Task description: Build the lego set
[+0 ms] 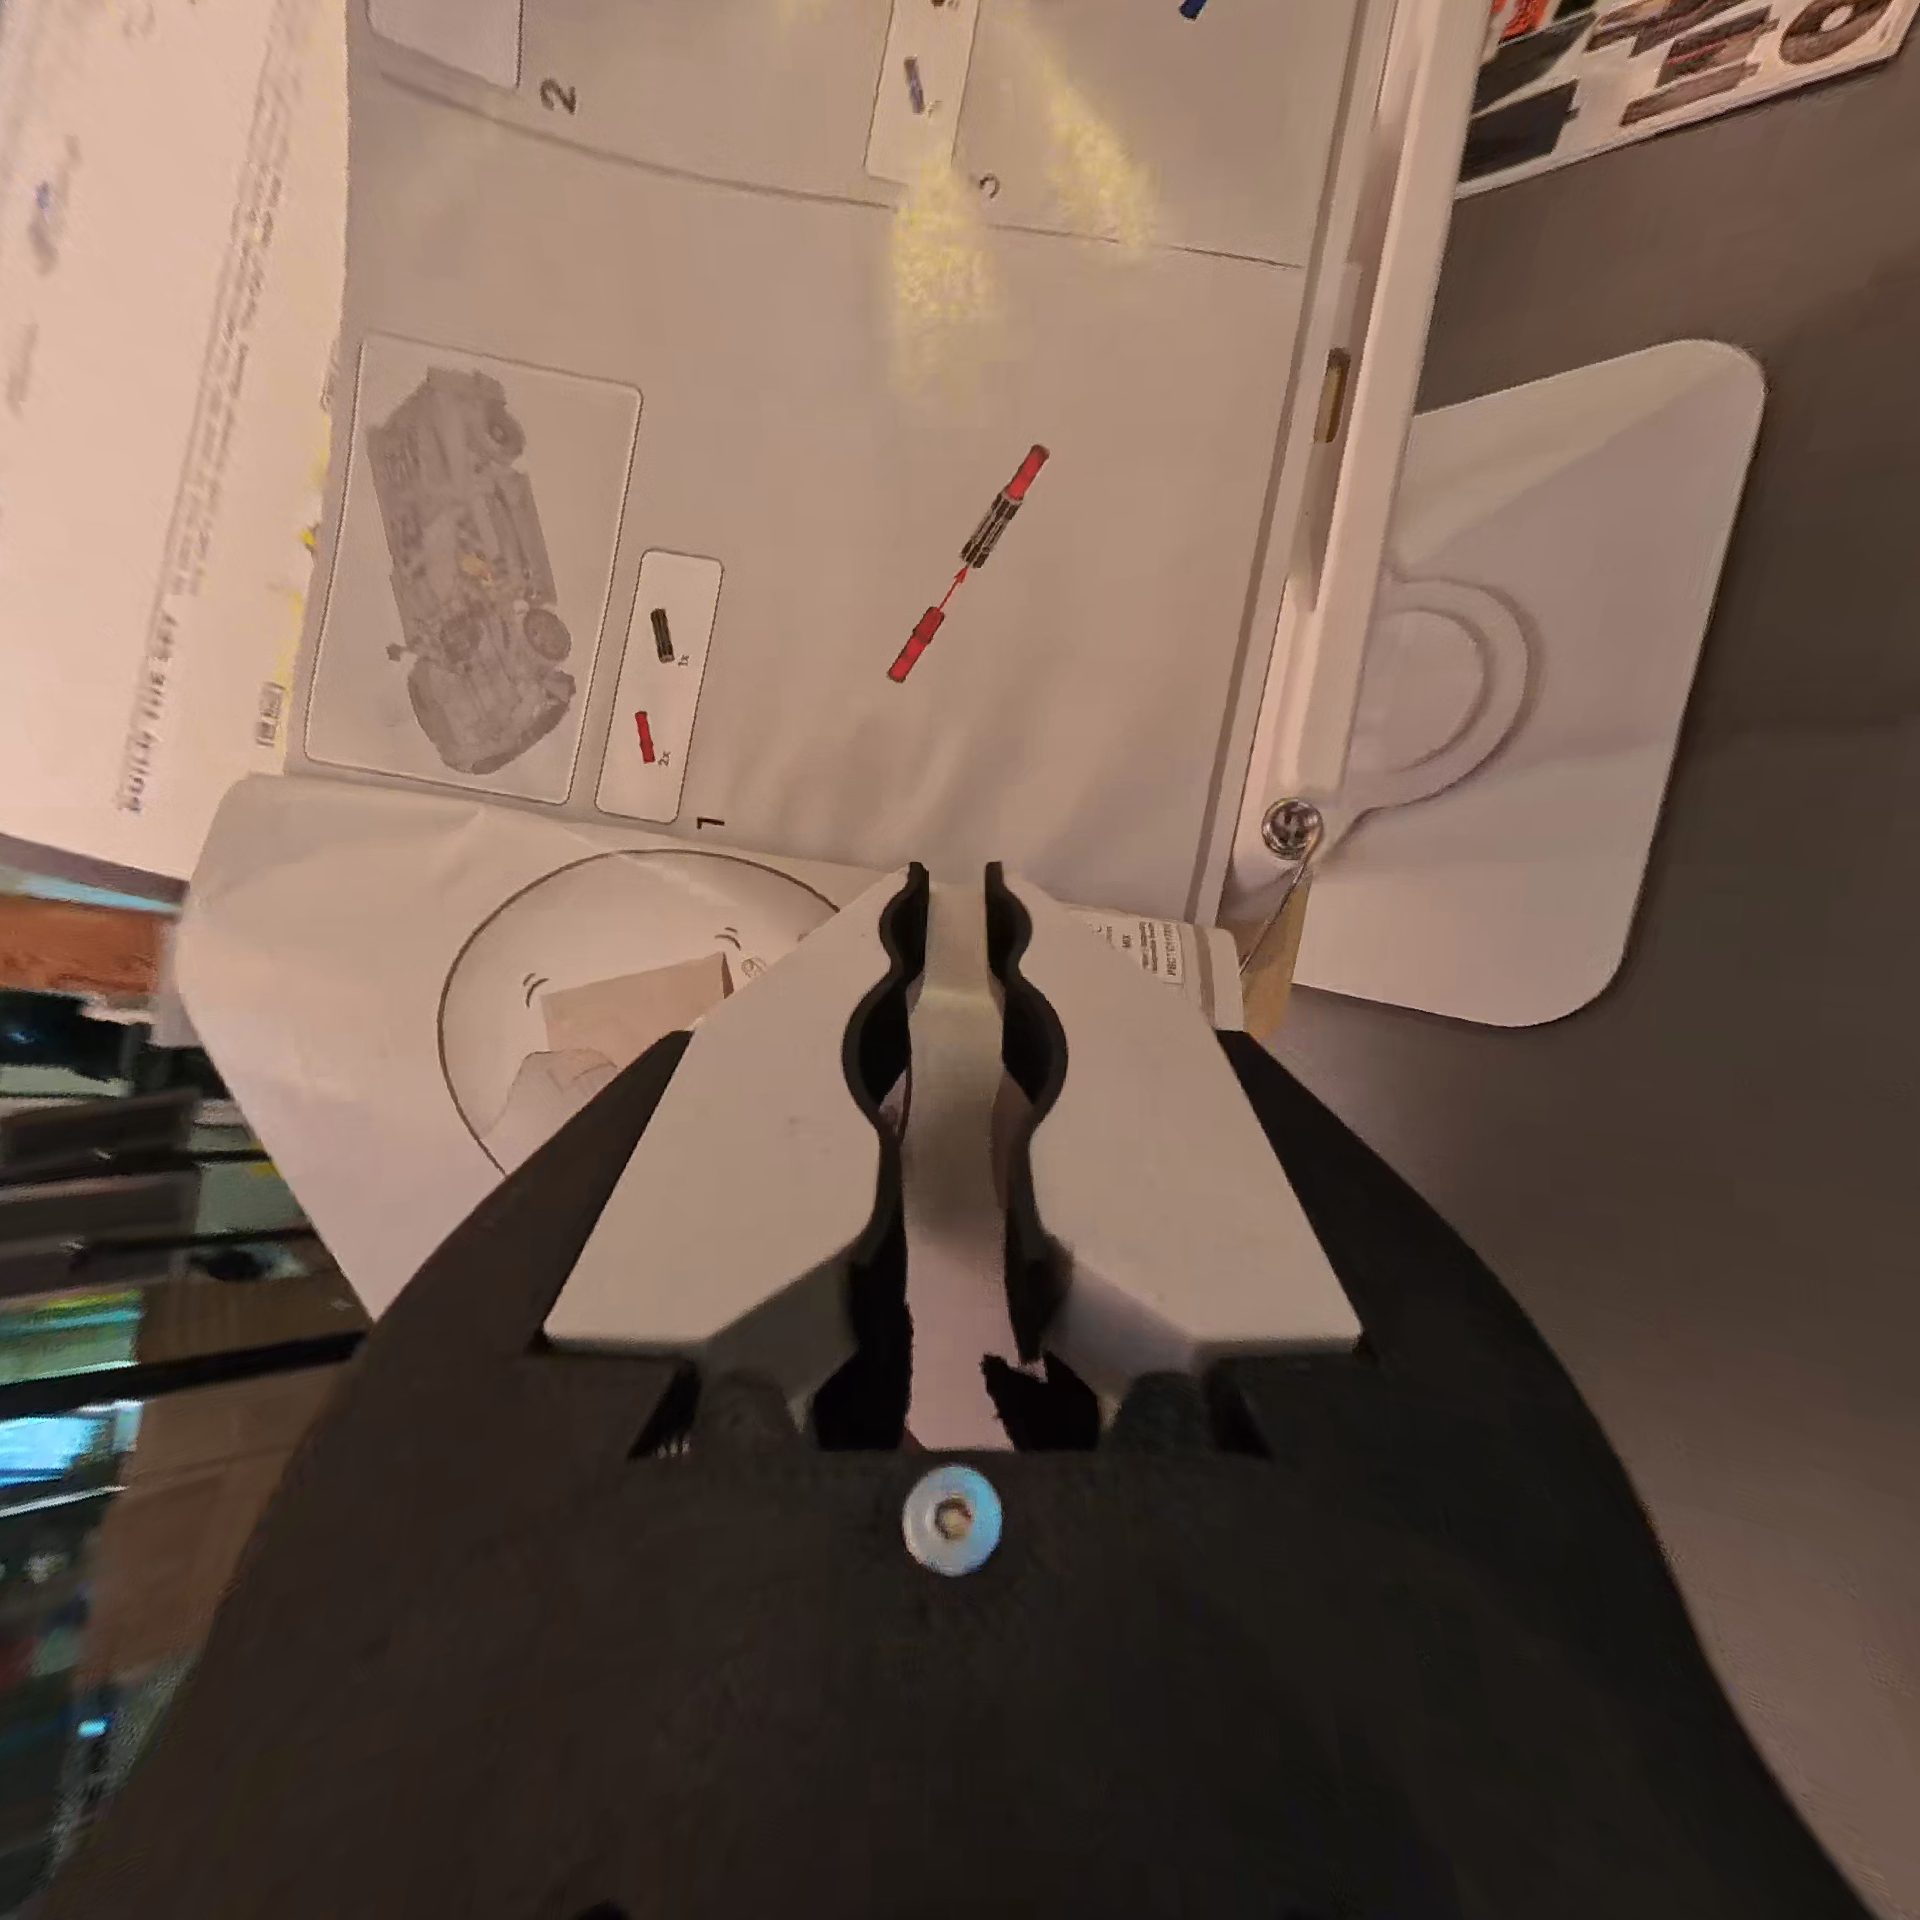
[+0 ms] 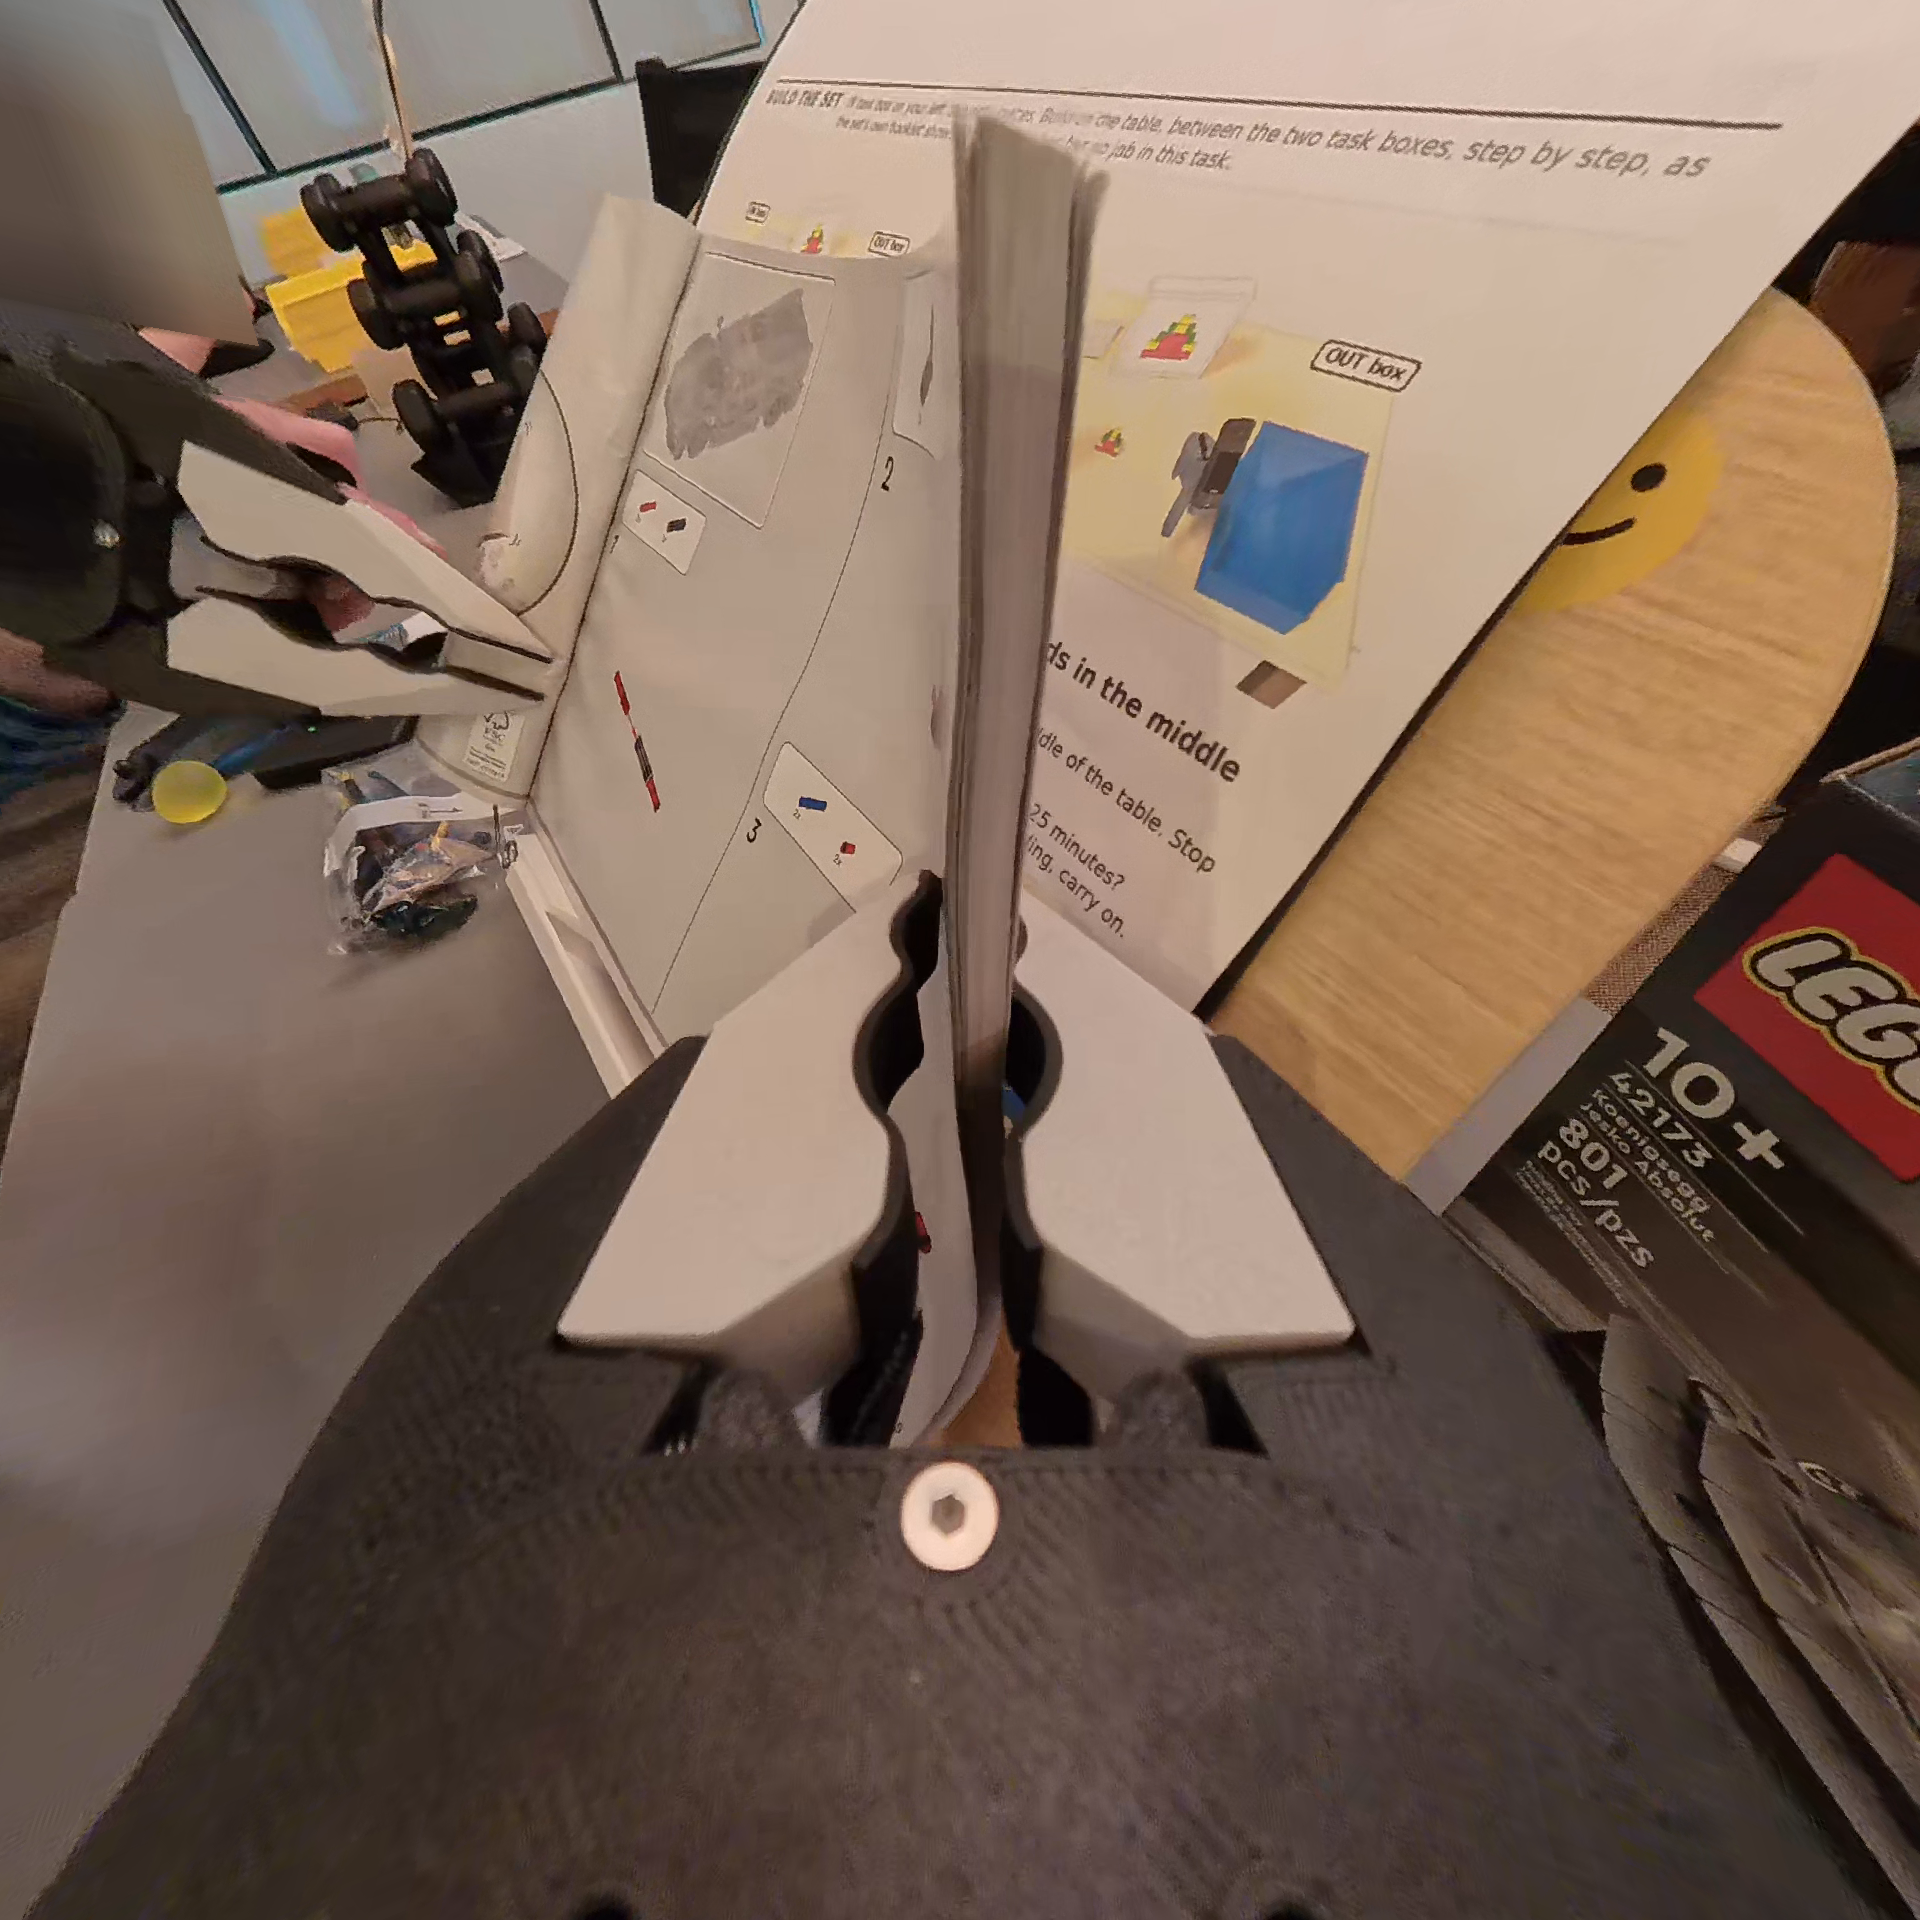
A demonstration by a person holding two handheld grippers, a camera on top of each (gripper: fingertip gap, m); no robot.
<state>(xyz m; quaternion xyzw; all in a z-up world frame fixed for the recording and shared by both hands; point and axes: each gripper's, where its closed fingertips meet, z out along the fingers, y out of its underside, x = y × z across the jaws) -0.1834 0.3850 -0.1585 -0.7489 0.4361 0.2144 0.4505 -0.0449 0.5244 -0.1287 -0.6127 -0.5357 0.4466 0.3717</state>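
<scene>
Grey tabletop (image 2: 260, 1143) carries the open instruction booklet (image 1: 935, 416). My left gripper (image 1: 951, 883) pinches its thin floppy page edge; my right gripper (image 2: 971, 914) clamps the thicker page stack, which I judge the firmer hold.

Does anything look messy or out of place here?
The booklet is pulled open between both claws: the left claw pinches its cover, the right claw grips the thick stack of pages on edge. A bag of pieces lies crumpled nearby.
</scene>
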